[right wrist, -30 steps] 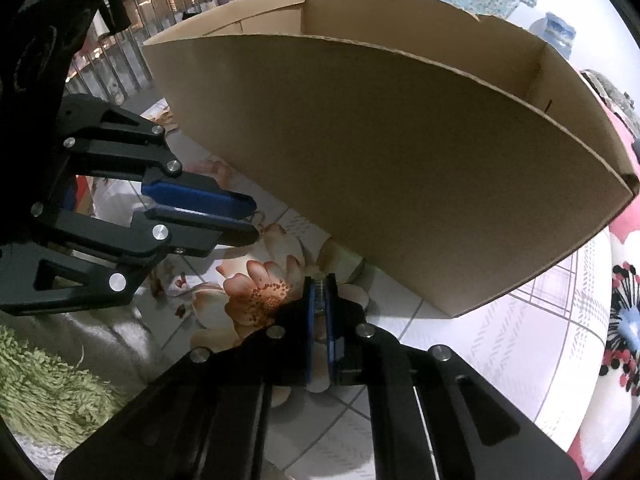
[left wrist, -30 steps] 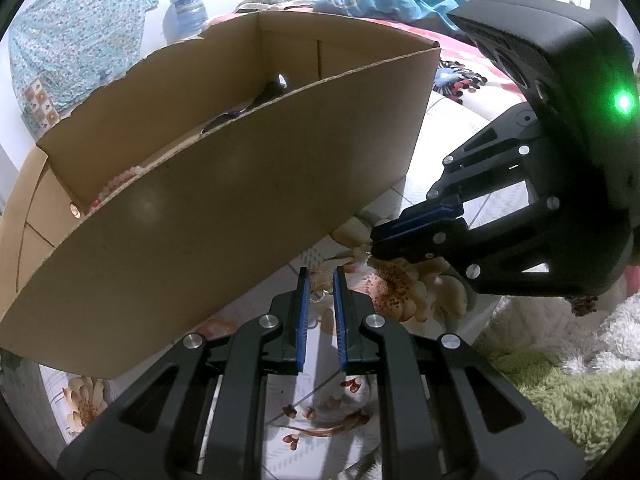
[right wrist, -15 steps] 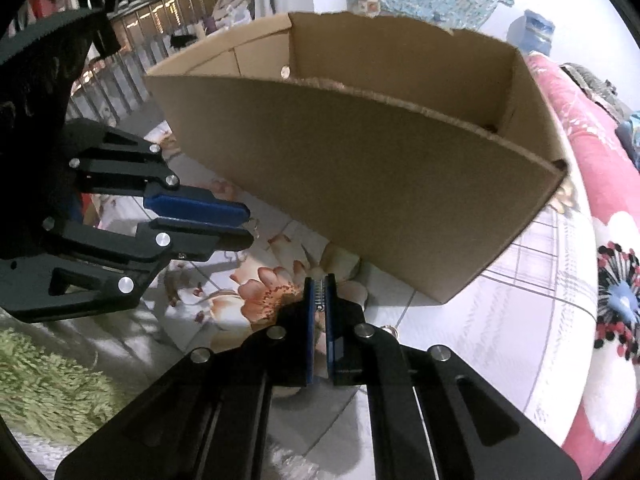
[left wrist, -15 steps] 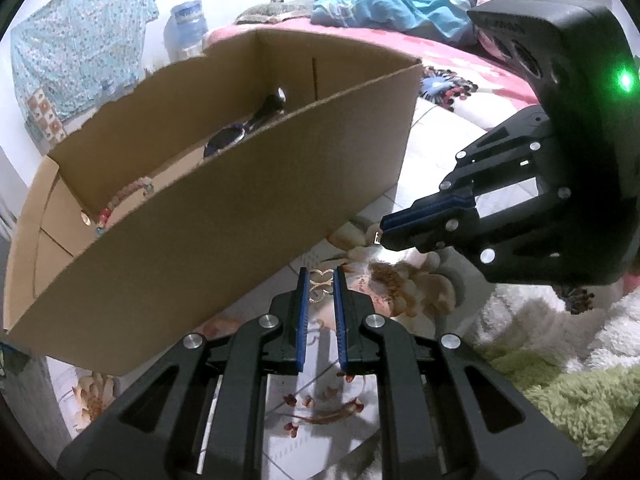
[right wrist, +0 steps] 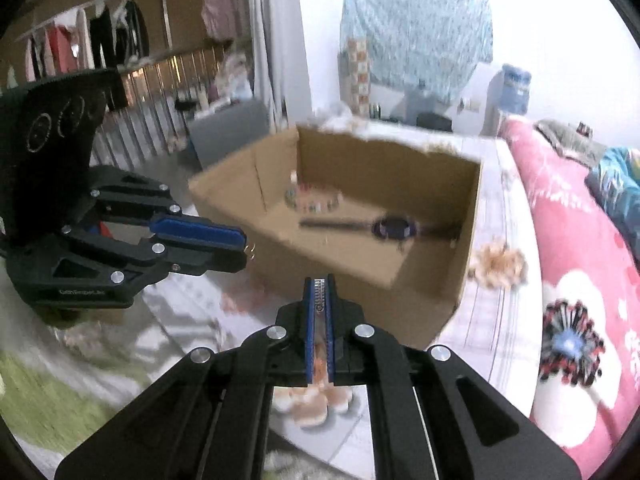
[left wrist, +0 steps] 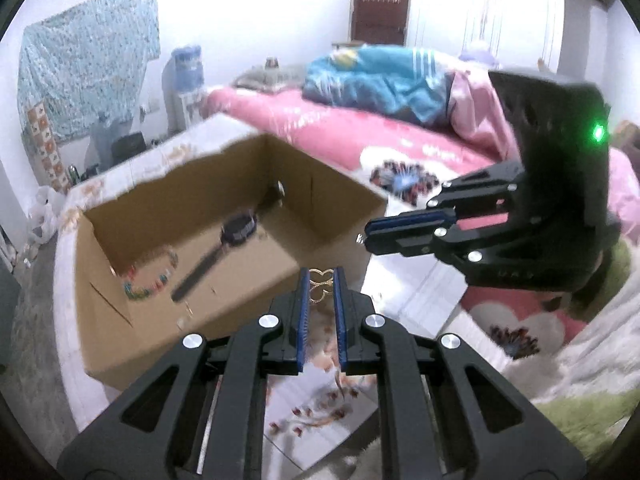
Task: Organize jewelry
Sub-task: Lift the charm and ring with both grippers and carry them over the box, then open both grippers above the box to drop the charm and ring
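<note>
I count one cardboard box, open at the top, and inside it one beaded bracelet and one black wristwatch lying on its floor, side by side. There are two tools and two pieces in hand.

My left tool has its blue pads a narrow gap apart, clamped on a gold openwork ring that spans that gap at the fingertips. My right tool is pressed almost together on a thin silver hair clip standing upright between the pads; from the left wrist view only a small silver tip shows at its fingertips.

Both tools hang just in front of the box's near wall, above its rim, close to each other. The box stands on a floral-tiled surface beside a pink bed.

A second ago both cameras looked at the box's outer wall from low down; now they have risen, and the inside of the box is in view.
</note>
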Action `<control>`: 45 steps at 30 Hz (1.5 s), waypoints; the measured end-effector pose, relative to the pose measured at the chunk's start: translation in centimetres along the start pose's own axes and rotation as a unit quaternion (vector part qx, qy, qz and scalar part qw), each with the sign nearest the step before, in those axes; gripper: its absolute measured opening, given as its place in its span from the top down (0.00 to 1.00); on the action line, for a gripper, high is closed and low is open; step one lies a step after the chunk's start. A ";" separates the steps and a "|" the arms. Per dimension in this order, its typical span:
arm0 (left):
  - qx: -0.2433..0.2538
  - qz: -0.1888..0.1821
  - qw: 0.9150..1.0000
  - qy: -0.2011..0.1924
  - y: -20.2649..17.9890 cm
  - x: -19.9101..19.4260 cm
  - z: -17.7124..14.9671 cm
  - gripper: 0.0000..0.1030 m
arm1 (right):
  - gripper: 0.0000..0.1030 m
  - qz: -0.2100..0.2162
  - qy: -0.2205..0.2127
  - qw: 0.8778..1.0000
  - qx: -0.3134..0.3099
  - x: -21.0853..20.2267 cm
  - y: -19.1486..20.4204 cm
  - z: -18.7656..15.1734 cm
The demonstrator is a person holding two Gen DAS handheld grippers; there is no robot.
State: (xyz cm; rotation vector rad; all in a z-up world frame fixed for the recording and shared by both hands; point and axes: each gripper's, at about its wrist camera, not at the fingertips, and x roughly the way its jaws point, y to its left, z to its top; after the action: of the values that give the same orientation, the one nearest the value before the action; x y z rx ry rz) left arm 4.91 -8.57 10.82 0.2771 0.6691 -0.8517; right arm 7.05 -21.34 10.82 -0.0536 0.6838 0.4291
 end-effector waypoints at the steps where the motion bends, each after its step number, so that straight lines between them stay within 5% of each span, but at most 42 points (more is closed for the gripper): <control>1: 0.002 0.005 1.000 -0.005 0.4 -0.2 0.4 0.90 | 0.95 -0.004 -0.008 1.000 0.004 0.1 -0.2 0.6; 7: 0.009 0.046 0.999 0.005 2.6 2.9 3.6 0.90 | 0.95 -0.047 -0.014 0.998 0.042 3.6 -1.8 2.7; 12: -0.012 0.075 0.996 0.056 4.9 7.6 5.4 0.90 | 0.95 -0.071 0.022 0.993 0.089 7.3 -4.0 3.4; 25: -0.056 0.115 0.986 0.111 7.6 11.5 4.6 0.88 | 0.94 -0.095 0.041 0.988 0.118 9.8 -5.3 4.1; 29: -0.064 0.122 0.984 0.109 8.0 11.3 4.5 0.83 | 0.77 -0.097 0.033 0.987 0.123 9.5 -5.3 4.2; 34: -0.062 0.132 0.985 0.098 8.0 10.6 4.7 0.73 | 0.74 -0.093 0.020 0.988 0.124 9.0 -5.4 4.4; 45: -0.048 0.148 0.985 0.078 7.1 8.6 4.9 0.51 | 0.51 -0.084 -0.015 0.988 0.126 6.9 -4.2 5.2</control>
State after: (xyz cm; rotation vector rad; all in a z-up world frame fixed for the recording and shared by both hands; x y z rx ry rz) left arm 16.55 -11.50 8.80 0.3487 0.7909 -0.5142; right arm 16.63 -21.72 10.21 0.1340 0.6932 0.1791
